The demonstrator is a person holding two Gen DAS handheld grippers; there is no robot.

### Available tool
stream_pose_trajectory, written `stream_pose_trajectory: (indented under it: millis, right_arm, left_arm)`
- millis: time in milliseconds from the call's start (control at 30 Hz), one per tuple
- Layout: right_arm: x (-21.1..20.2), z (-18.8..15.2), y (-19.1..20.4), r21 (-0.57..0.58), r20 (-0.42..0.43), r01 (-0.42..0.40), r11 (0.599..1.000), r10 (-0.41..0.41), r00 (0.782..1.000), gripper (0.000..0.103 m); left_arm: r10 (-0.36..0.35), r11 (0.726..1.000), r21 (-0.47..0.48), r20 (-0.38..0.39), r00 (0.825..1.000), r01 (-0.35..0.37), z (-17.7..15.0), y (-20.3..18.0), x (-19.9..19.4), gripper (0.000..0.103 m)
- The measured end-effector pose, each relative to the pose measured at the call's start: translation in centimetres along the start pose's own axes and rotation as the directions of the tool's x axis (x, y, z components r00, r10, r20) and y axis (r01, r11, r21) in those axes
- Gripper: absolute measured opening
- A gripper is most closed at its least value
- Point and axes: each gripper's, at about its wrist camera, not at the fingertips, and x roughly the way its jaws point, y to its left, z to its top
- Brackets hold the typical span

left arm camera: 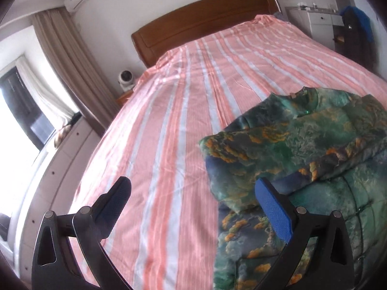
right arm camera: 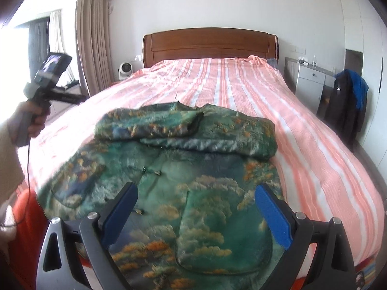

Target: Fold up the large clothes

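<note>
A large green garment (right arm camera: 183, 169) printed with blue and orange clouds lies on the pink striped bed (right arm camera: 241, 84), both sleeves folded across its chest. In the left wrist view the same garment (left arm camera: 302, 145) fills the lower right. My right gripper (right arm camera: 196, 207) hovers open above the garment's lower hem, nothing between its blue pads. My left gripper (left arm camera: 193, 198) is open over the sheet just left of the garment's edge, holding nothing. From the right wrist view, the left gripper's body (right arm camera: 52, 77) is seen held in a hand (right arm camera: 36, 118) at the left side of the bed.
A wooden headboard (right arm camera: 208, 46) stands at the far end. A small white fan (right arm camera: 125, 70) sits left of the bed near the curtain (right arm camera: 92, 36). A white cabinet (right arm camera: 312, 77) and a chair draped with dark and blue clothes (right arm camera: 348, 101) stand to the right.
</note>
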Motion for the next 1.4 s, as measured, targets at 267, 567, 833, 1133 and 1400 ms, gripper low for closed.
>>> stream_pose_trajectory:
  millis: [267,567,833,1133,1400]
  right_arm:
    - [1.2,-0.3,-0.3,0.064,-0.039,-0.024,0.998,0.026,0.999,0.097]
    - [0.9,-0.8,-2.8,0.112,-0.087,0.011,0.994,-0.001,0.996,0.097]
    - [-0.5,-4.2,-5.9,-0.133,-0.205,0.155,0.979,-0.180,0.962,0.097]
    - [0.4,-4.7,-5.8,0.171,-0.210,0.152,0.973,-0.115,0.971,0.097]
    - [1.0,-6.9,-1.2,0.206,-0.259,0.089,0.975,-0.034,0.965,0.097]
  left_arm:
    - [0.023,0.999,0.032,0.006,1.000,-0.023,-1.5,0.4,-0.8,0.102]
    - [-0.015,0.985,0.168,-0.066,0.998,0.026,-5.8,1.3,-0.4,0.102]
    - [0.137,0.894,0.441,-0.093,0.986,-0.082,-15.0,6.8,-3.8,0.103]
    - [-0.238,0.962,-0.181,-0.187,0.953,0.205,-21.0,5.3,-4.8,0.103]
    - [-0.311,0.865,-0.454,-0.149,0.939,0.214,-22.3,7.4,-4.8,0.102]
